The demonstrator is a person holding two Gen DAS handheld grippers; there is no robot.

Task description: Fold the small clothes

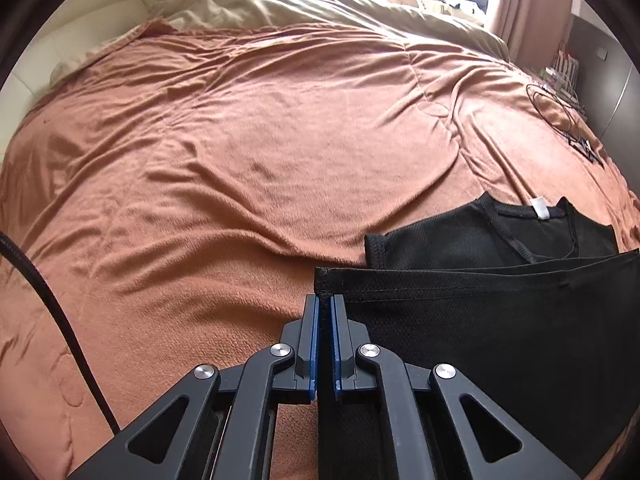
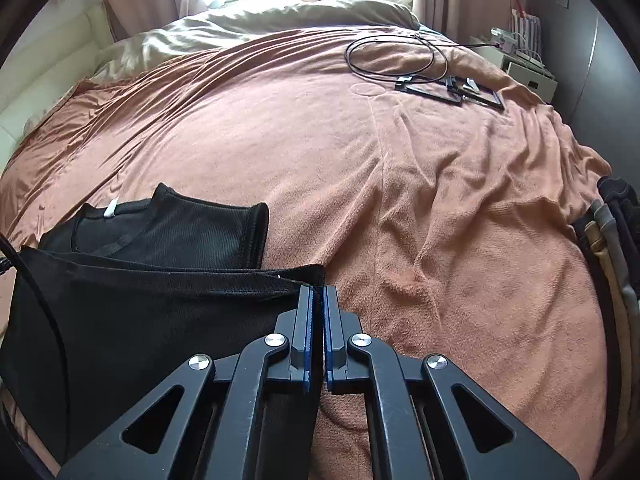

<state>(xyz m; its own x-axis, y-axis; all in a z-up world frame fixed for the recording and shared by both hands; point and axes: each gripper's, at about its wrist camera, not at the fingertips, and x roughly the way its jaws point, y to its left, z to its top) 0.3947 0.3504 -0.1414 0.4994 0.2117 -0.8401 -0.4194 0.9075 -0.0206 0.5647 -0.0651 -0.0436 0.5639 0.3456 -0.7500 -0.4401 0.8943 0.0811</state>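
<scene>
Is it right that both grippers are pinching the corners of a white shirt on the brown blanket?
Not quite: the shirt is black, not white; only its small neck tag is white. Both wrist views show it. The rest holds: the left gripper and the right gripper are each shut on a corner of its hem, over the brown blanket.

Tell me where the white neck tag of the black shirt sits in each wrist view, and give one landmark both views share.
Left wrist view: the white neck tag is right of centre, at the collar of the black shirt, beyond the left claw.
Right wrist view: the tag is at the left, beyond the right claw.
Shared landmark: the looped black cable on the orange blanket.
</scene>
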